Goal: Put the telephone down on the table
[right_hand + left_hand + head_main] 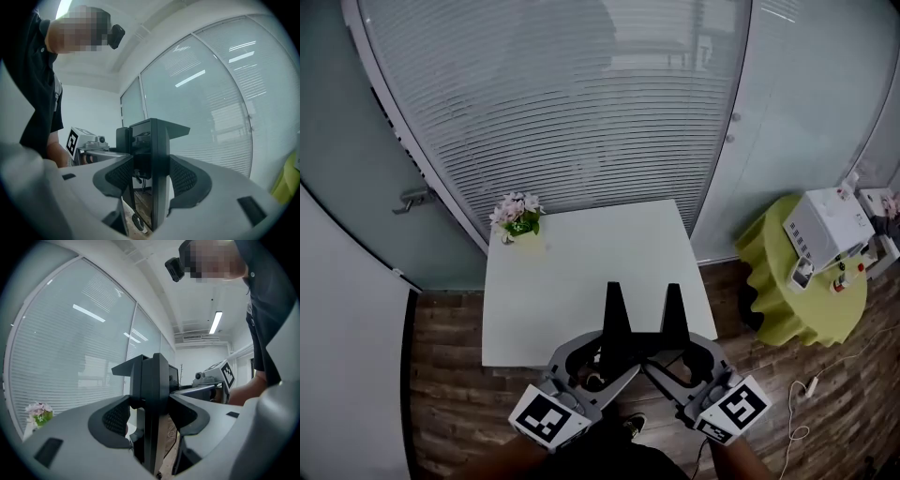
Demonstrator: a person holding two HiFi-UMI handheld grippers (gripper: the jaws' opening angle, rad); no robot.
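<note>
A black telephone (639, 330) with two upright tapered parts hangs in the air over the near edge of the white square table (581, 272). My left gripper (602, 364) is shut on its left side and my right gripper (675, 364) on its right side. In the left gripper view the telephone (151, 404) is a dark upright slab clamped between the pads, with the left gripper (150, 418) shut on it. The right gripper view shows the same slab (152, 159) pinched by the right gripper (151, 180). The telephone's underside is hidden.
A small pot of pink flowers (517, 218) stands at the table's far left corner. A round table with a yellow-green cloth (769, 281) and a white box (827, 225) is at the right. A glass wall with blinds rises behind; a white cable (806, 389) lies on the wood floor.
</note>
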